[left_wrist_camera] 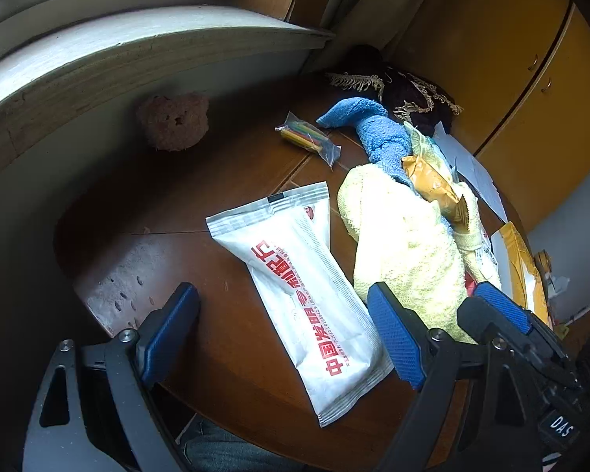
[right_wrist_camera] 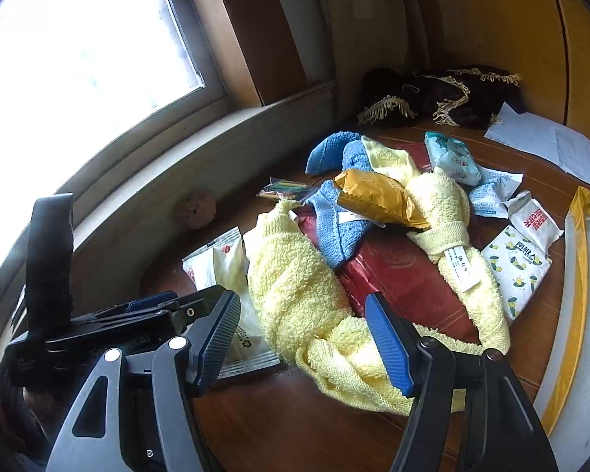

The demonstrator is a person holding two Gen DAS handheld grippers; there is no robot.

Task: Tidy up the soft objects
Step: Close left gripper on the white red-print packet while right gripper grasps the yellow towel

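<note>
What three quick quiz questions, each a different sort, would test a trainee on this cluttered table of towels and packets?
1. True or false: the gold packet lies on top of the towels.
2. Which towel is nearest the right hand-held gripper? A blue towel; B yellow towel.
3. Fill in: both hand-held grippers, including the left hand-held gripper, are ____.

Key: 1 true; 2 B; 3 open.

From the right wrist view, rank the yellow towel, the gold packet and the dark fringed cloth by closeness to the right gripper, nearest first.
1. Yellow towel: lies just ahead of the right gripper, between its open fingers.
2. Gold packet: mid-table, on top of the towel pile.
3. Dark fringed cloth: far edge of the table, by the wall.
</note>
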